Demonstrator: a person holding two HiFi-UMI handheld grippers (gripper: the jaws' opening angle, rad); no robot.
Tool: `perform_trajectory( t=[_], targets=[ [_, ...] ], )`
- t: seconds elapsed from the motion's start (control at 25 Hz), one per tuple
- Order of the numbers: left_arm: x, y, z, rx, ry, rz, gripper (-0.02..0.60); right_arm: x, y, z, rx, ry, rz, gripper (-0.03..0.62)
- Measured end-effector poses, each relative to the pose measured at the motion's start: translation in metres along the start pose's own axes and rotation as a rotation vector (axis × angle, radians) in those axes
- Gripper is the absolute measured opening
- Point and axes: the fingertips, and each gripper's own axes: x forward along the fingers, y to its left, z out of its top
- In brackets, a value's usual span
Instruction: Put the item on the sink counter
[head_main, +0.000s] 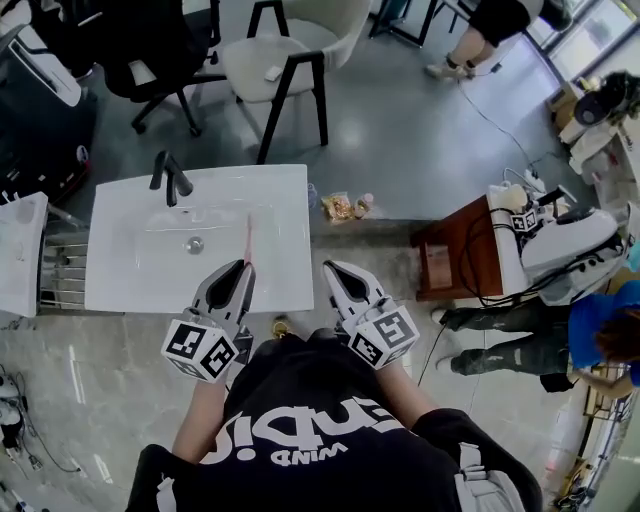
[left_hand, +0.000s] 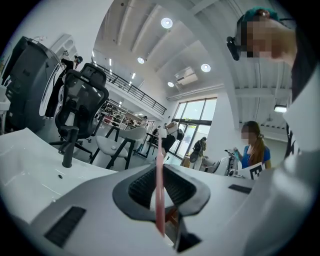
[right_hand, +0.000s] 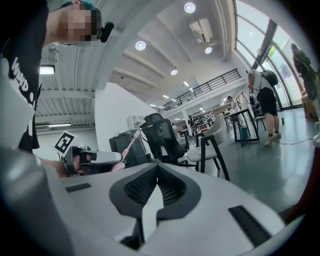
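Transport is in hand: your left gripper has its fingers clamped on a thin pink stick, which pokes over the white sink bench at centre left. The fingers of your right gripper are clenched on nothing. Next, lower the stick onto the flat rim and release.

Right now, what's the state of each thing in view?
left gripper: shut on the pink stick.
right gripper: shut, nothing in it.
pink stick: held, reaching out over the sink, not set down.
faucet: no water running.
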Motion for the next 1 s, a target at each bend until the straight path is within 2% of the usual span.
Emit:
perform_trajectory(
  t=[0.36, 1.0],
  targets=[
    [0.032, 0.002, 0.009, -0.009, 0.022, -0.051, 0.060, 0.008, -0.023, 0.014, -0.011, -0.007, -0.041, 0.018],
    [0.073, 0.018, 0.009, -0.019, 0.055, -0.023, 0.060, 0.039, -0.054, 0.021, -0.003, -0.006, -0.003, 0.018]
  ],
)
